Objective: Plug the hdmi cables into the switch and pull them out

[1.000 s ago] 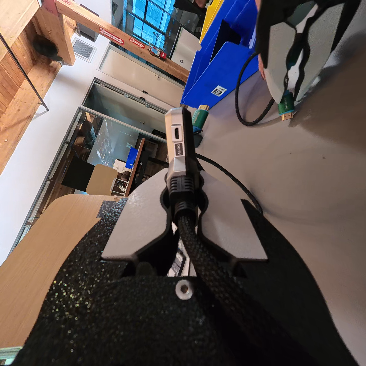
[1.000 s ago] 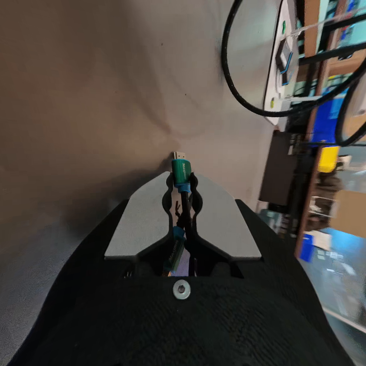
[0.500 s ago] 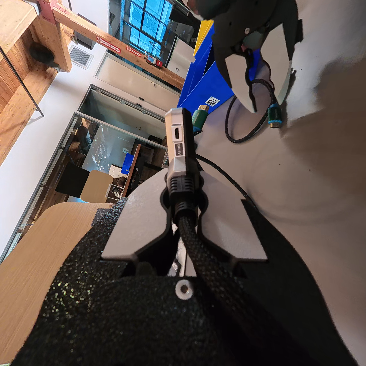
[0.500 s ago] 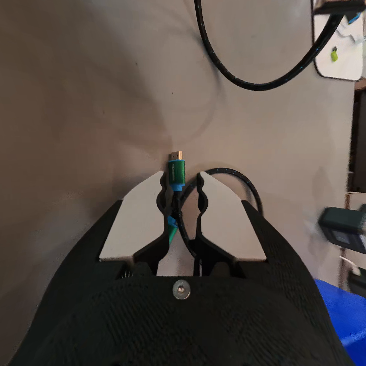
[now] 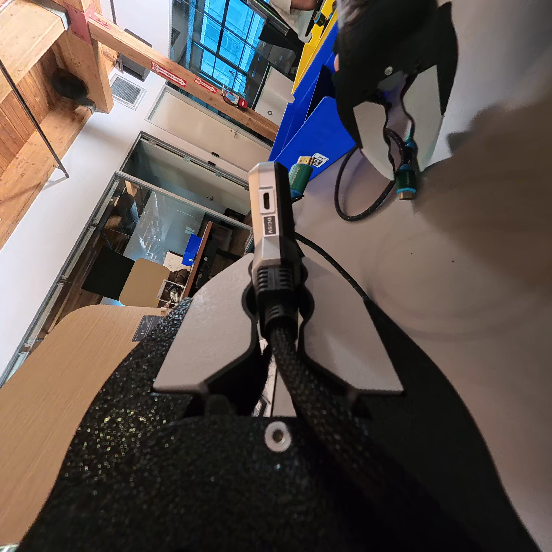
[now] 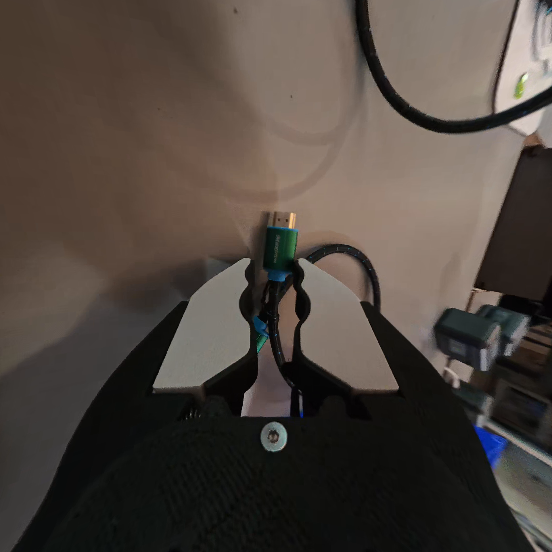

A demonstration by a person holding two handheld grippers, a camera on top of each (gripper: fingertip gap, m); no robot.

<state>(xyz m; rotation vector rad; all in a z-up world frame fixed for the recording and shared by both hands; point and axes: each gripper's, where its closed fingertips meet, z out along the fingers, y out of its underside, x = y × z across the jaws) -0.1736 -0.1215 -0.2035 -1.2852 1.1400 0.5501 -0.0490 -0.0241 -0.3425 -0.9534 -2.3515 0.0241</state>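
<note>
Left wrist view: your left gripper (image 5: 276, 286) jaws clamp grey adapter (image 5: 268, 215) at its ribbed black collar – green plug (image 5: 300, 179) just behind adapter, blue bin (image 5: 316, 134) beyond.

Right wrist view: your right gripper (image 6: 274, 265) jaws part-open – second green plug (image 6: 280, 248) between them, touching right jaw only, gap on left; lies on counter (image 6: 149, 119).

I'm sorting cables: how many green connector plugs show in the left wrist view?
2. One green plug sits just behind the grey adapter that the left gripper holds; the other green plug is at the right gripper's fingertips. More may be hidden.
</note>
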